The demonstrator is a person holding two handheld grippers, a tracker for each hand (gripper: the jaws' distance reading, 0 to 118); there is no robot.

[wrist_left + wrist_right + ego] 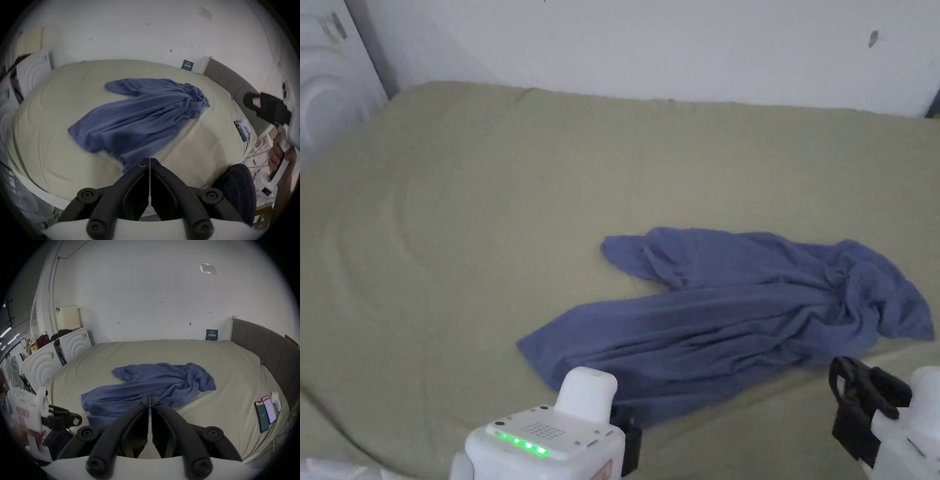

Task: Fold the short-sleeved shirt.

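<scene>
Head view: crumpled shirt (737, 312) just beyond both empty hand-held grippers, jaws together.

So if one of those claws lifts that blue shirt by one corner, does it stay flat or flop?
Probably flops: the blue shirt lies crumpled in soft wrinkles on the bed, so it looks thin and limp. It likely weighs little and would drag and bunch rather than slide if pushed.

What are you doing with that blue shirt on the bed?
A person holds a claw in each hand, getting ready to fold the blue shirt. It lies crumpled and unfolded on the green bed sheet. The left claw and right claw are both shut, holding nothing, near the shirt's closest edge.
</scene>
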